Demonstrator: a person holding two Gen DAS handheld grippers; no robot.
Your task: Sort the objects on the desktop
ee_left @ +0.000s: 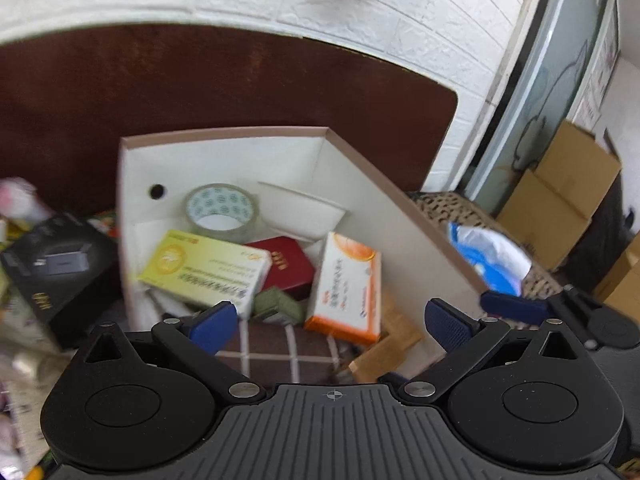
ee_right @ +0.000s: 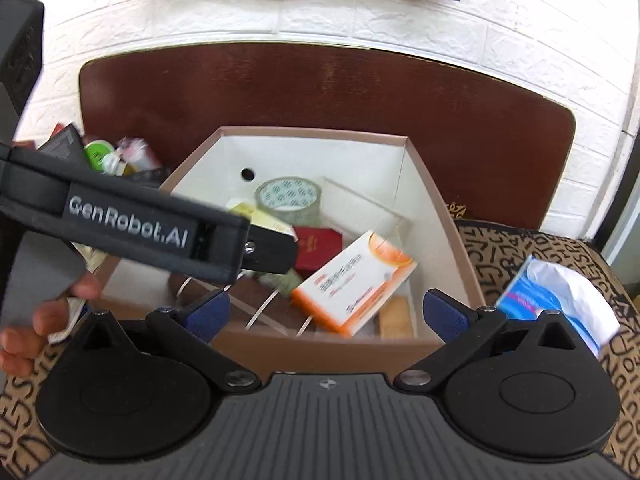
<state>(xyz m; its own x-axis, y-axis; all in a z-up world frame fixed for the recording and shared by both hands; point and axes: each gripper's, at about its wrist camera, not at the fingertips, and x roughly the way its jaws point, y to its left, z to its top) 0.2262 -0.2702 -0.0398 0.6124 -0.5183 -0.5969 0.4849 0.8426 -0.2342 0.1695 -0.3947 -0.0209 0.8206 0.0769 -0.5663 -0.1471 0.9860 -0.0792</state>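
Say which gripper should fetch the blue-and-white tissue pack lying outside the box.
Probably the right. The right gripper is open and empty, with the blue-and-white tissue pack just beside its right finger. From the left gripper the pack lies beyond the cardboard box wall.

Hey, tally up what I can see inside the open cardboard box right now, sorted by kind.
Cartons: 2, a yellow-green carton and an orange-and-white carton
Tape rolls: 1, the clear tape roll
Red boxes: 1, the dark red box
White bowls: 1, the white bowl
Total: 5 clearly told apart; smaller pieces lower in the box are too blurred to count.
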